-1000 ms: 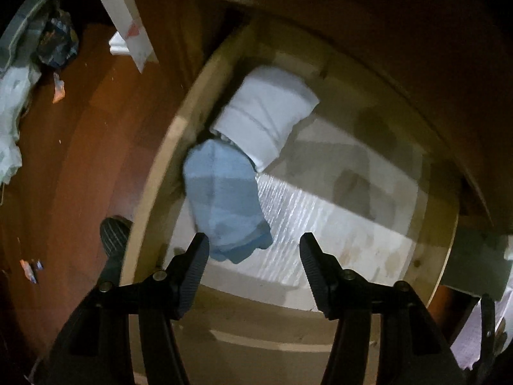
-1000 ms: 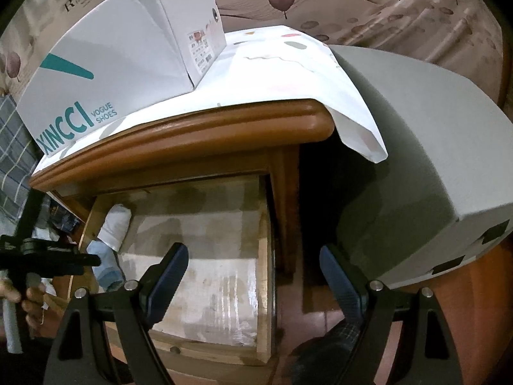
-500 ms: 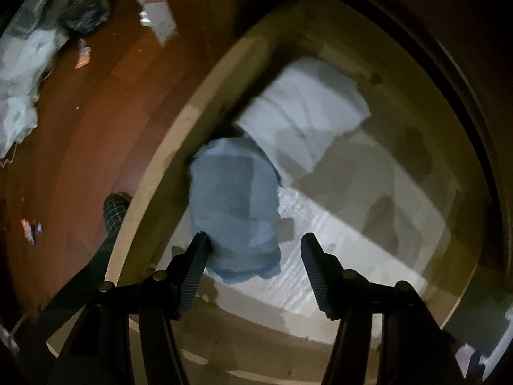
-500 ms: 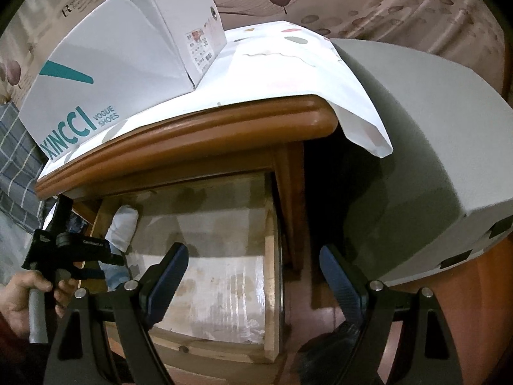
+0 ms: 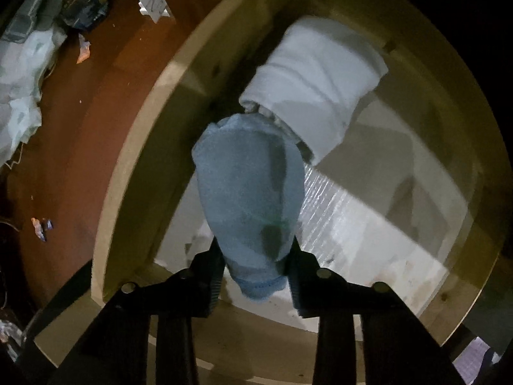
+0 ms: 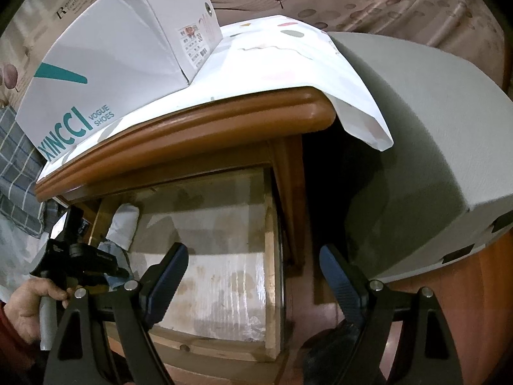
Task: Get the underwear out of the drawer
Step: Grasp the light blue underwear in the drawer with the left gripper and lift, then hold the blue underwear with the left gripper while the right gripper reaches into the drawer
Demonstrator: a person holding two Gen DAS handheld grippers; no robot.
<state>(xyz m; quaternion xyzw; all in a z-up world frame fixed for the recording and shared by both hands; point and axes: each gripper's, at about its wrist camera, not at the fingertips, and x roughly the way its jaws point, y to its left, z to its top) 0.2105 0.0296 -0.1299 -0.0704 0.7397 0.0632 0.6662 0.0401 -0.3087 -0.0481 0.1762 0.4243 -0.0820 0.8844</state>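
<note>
- My left tongs (image 5: 255, 269) have just been closing and now pinch the near end of the soft, light blue underwear (image 5: 250, 192) in the drawer (image 5: 134, 166).
- It will sag when lifted.
- My right tongs (image 6: 253, 276) gape apart, empty.

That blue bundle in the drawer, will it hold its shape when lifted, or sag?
The blue bundle looks like soft knit cloth with rounded folds, so it will probably sag and partly unroll. It seems light. The left gripper fingers have just been closing on its near end, so the far end may drag against the white bundle.
</note>
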